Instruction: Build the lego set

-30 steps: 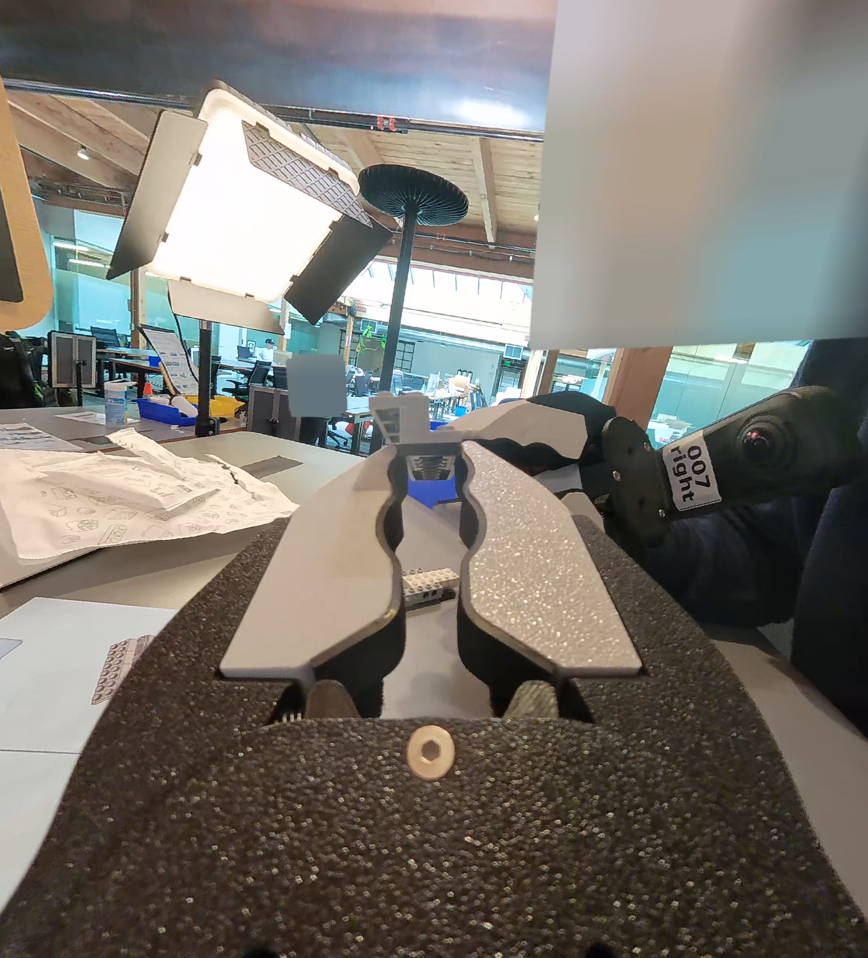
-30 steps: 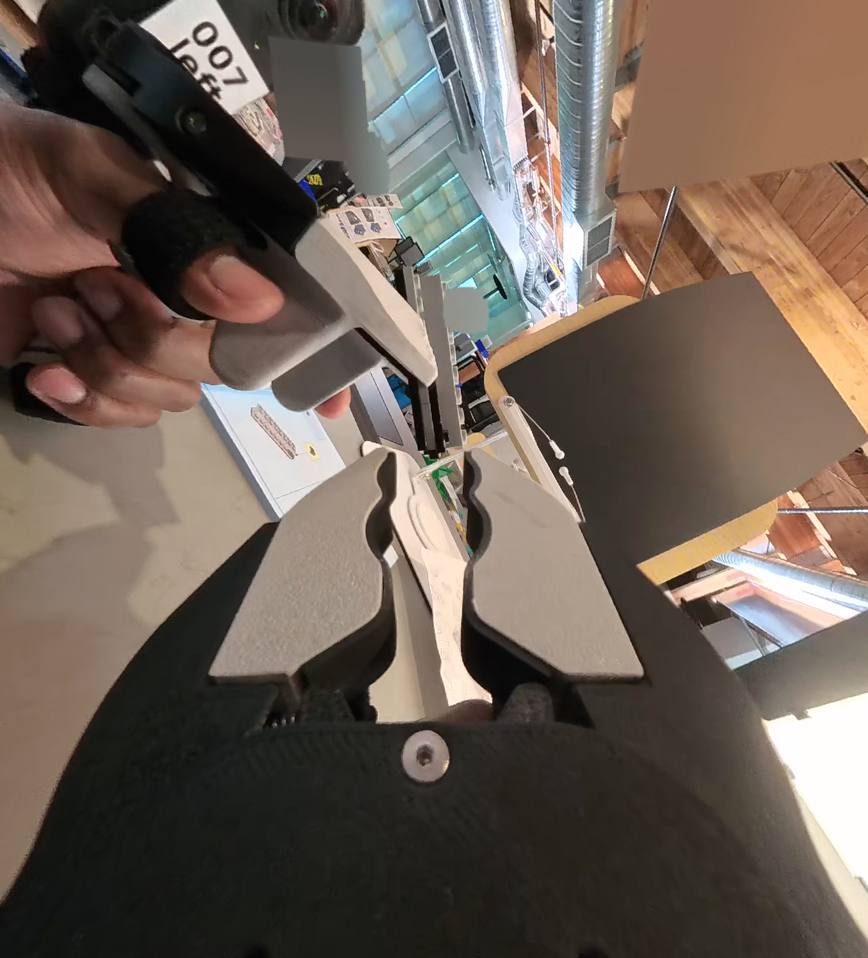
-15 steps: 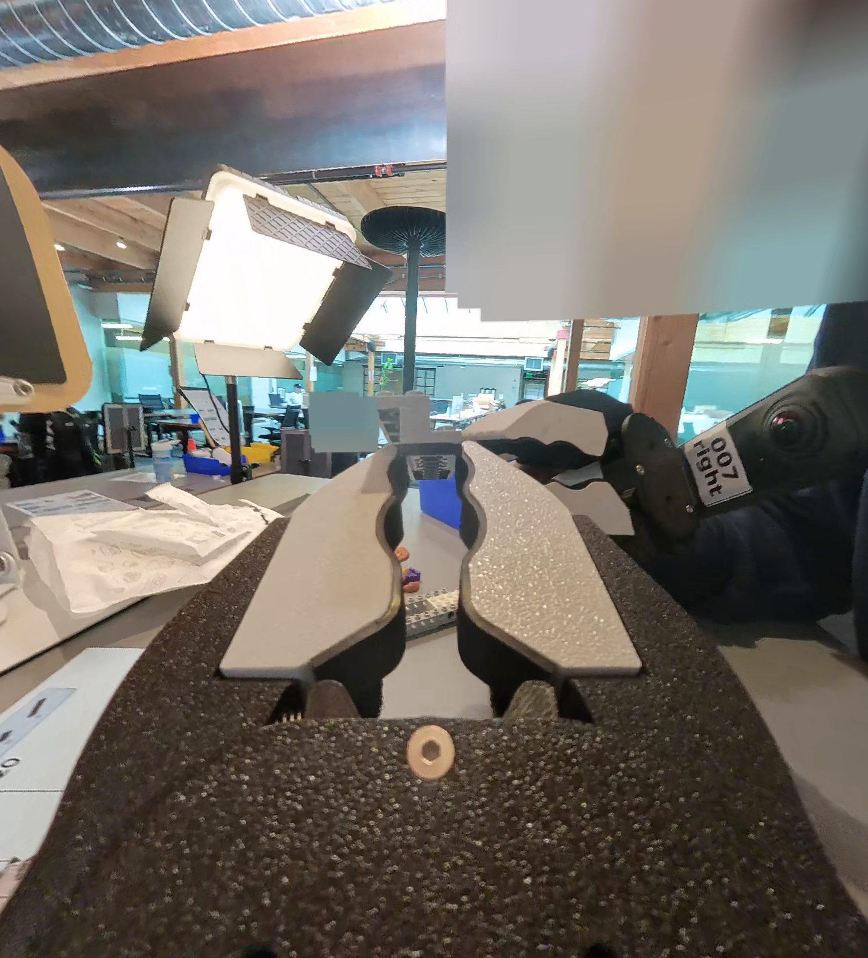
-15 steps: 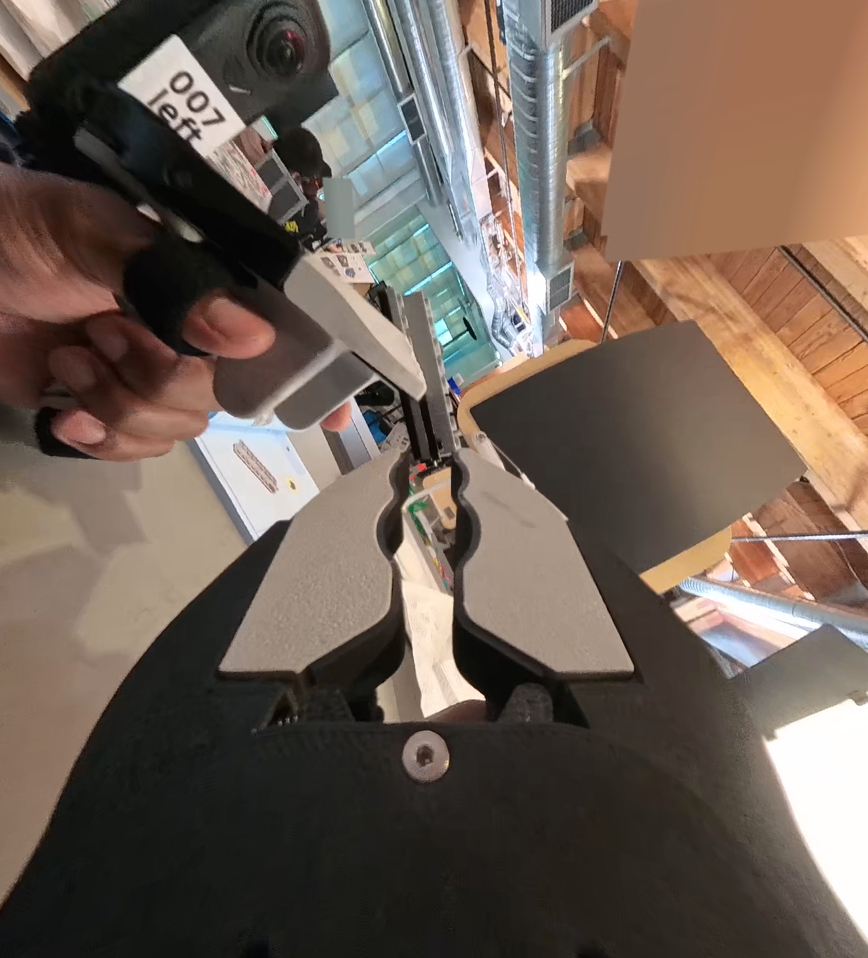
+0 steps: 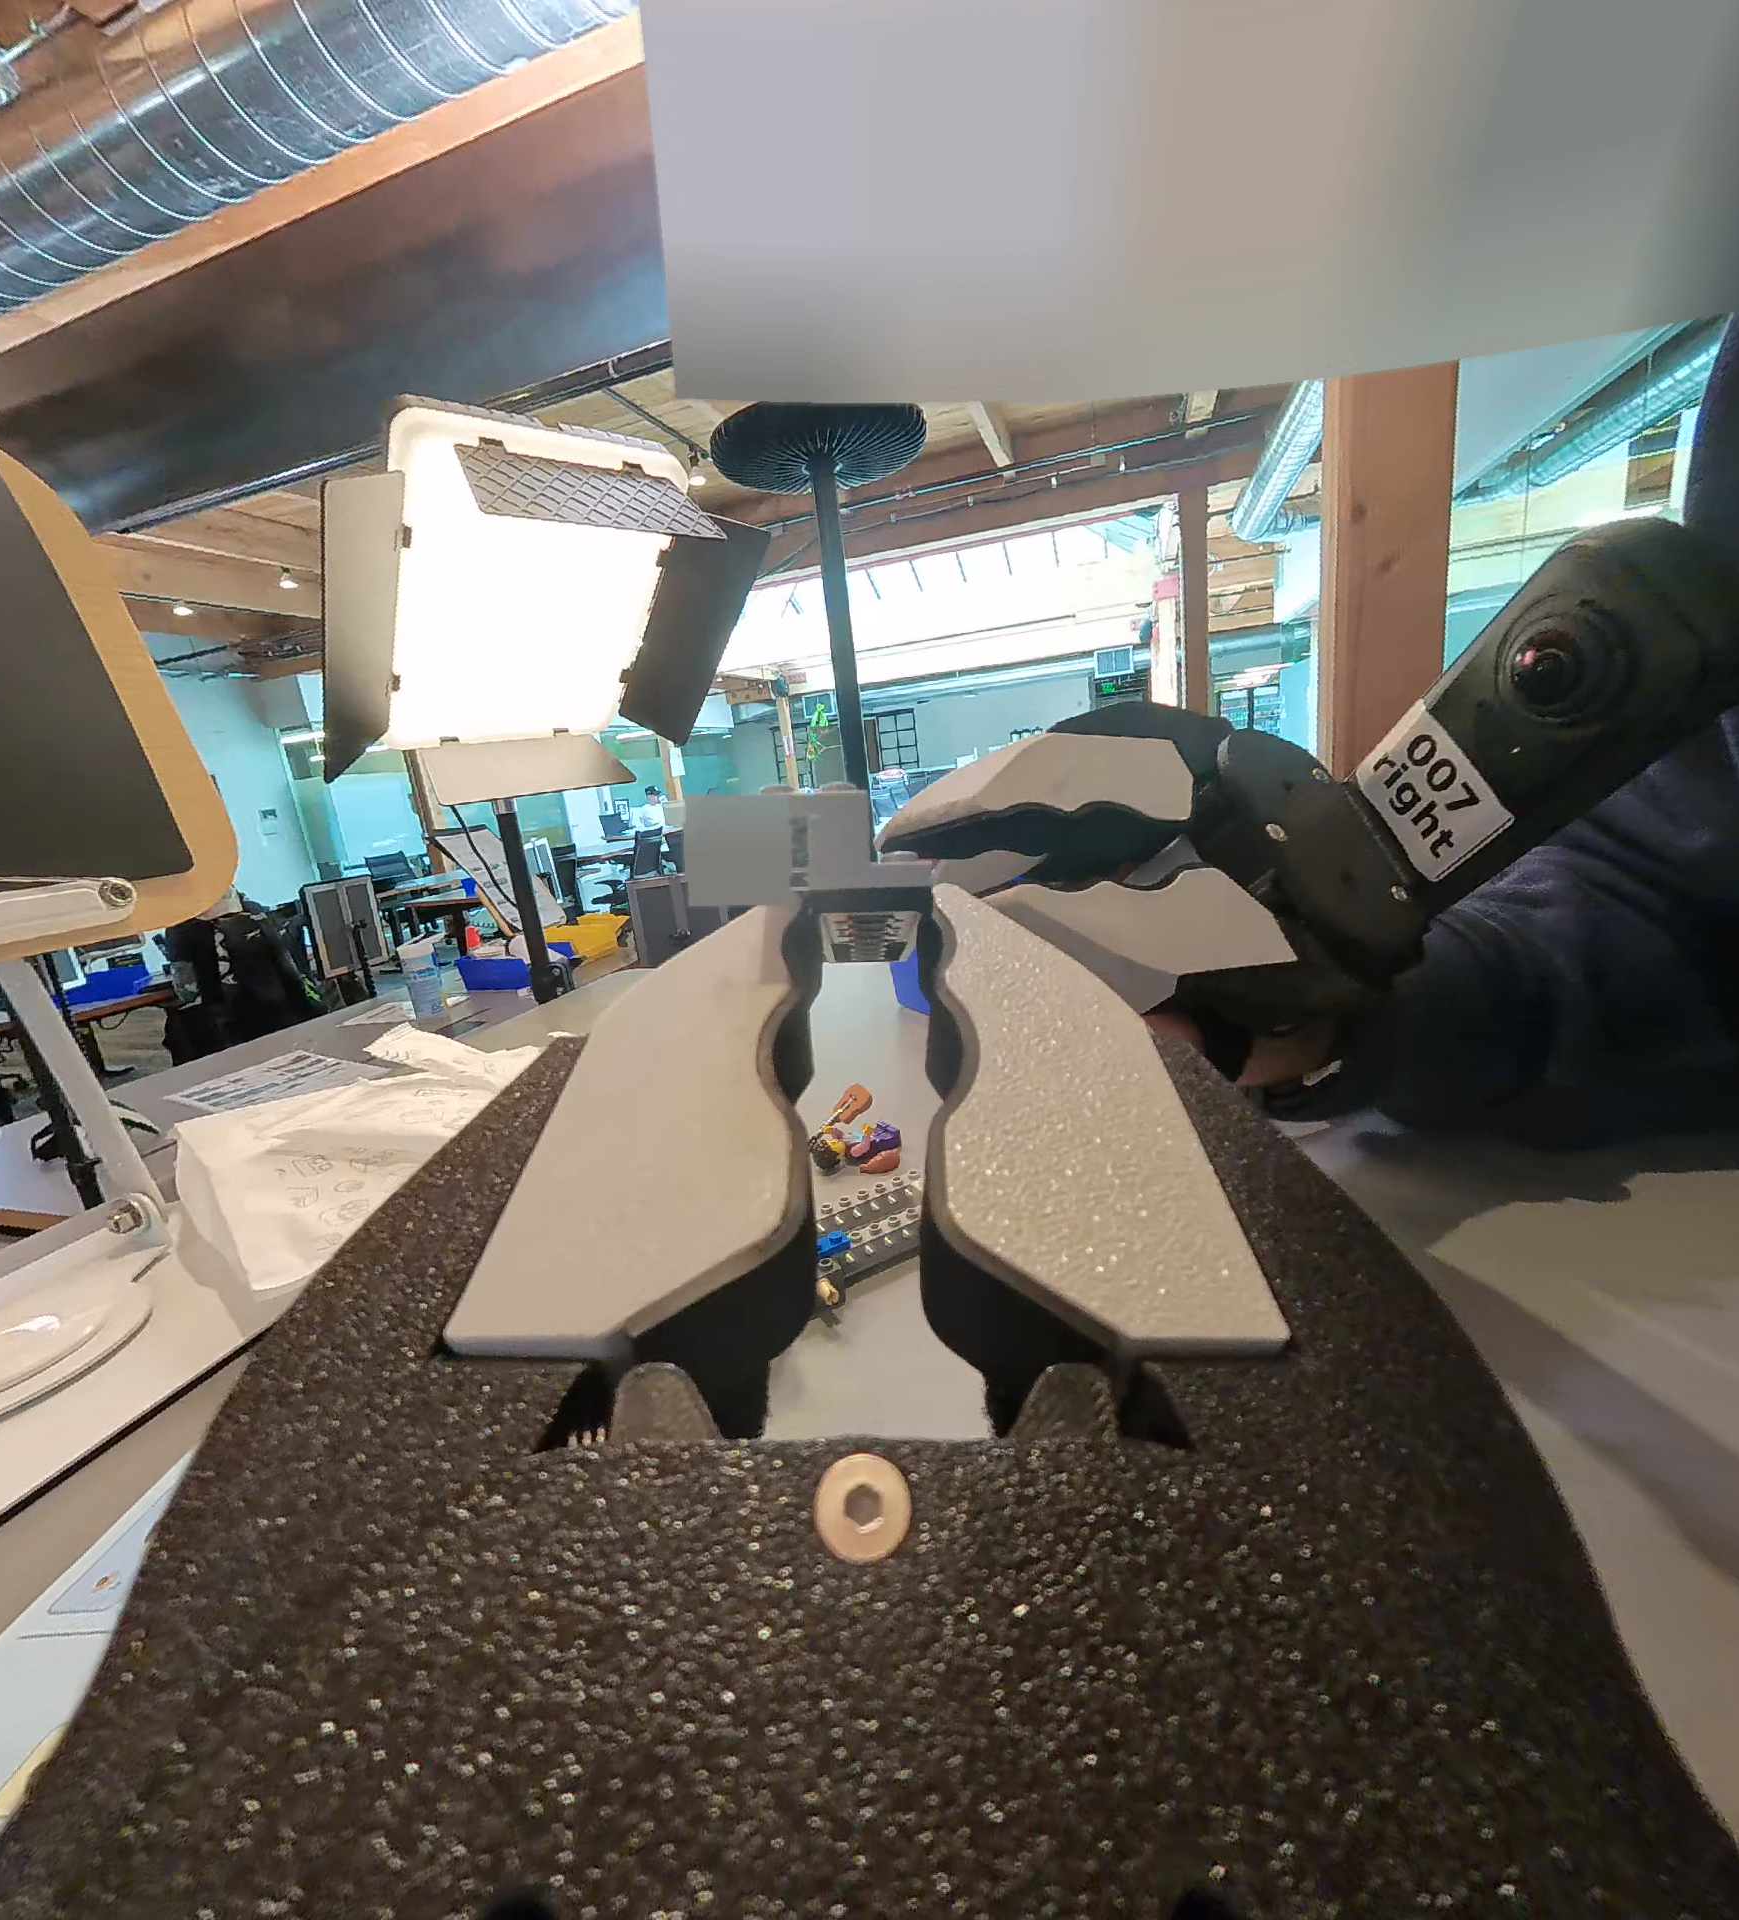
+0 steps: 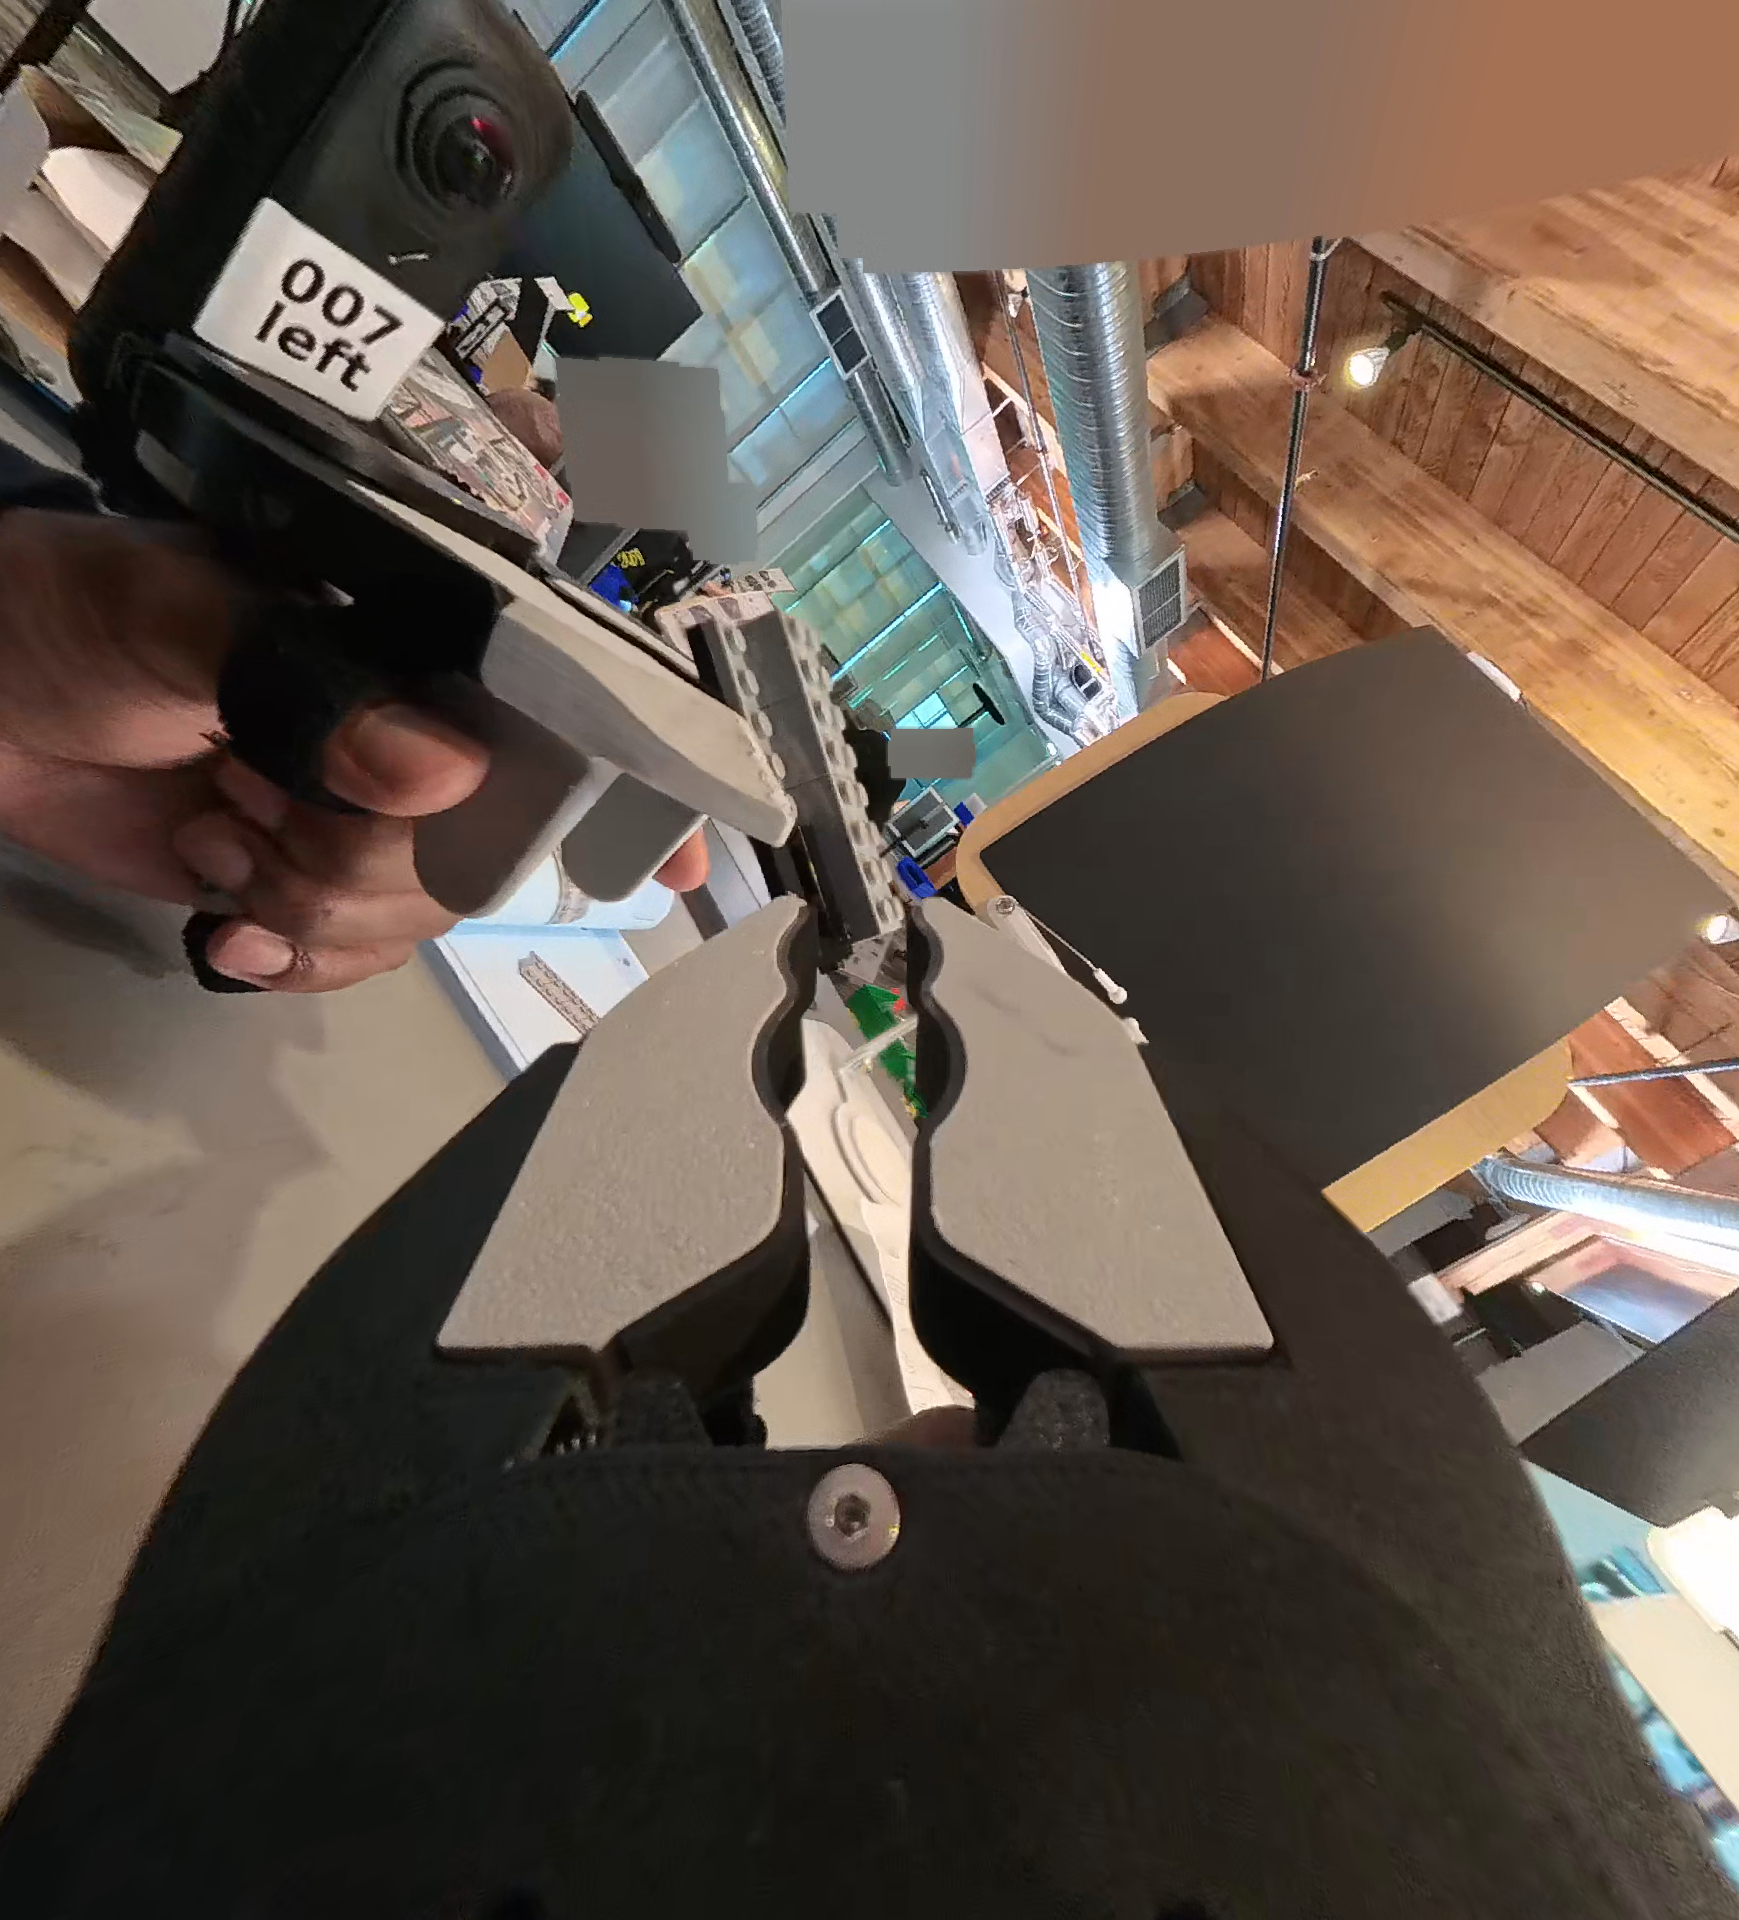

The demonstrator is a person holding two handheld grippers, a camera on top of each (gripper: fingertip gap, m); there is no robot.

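At frame centre, the left gripper (image 5: 860, 914) and right gripper (image 6: 854, 914) both clamp one grey brick assembly (image 6: 823, 769), apparently steadying it from opposite ends above the table (image 5: 1571, 1351).

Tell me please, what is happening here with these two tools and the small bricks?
A person holds a hand-held gripper in each hand above a grey table. The left hand-held gripper is closed on a grey and black toy-brick assembly, raised in the air. The right hand-held gripper has its fingertips around the lower end of the same assembly. On the table below lie a studded grey plate and a small toy figure, with crumpled white paper bags to the left.
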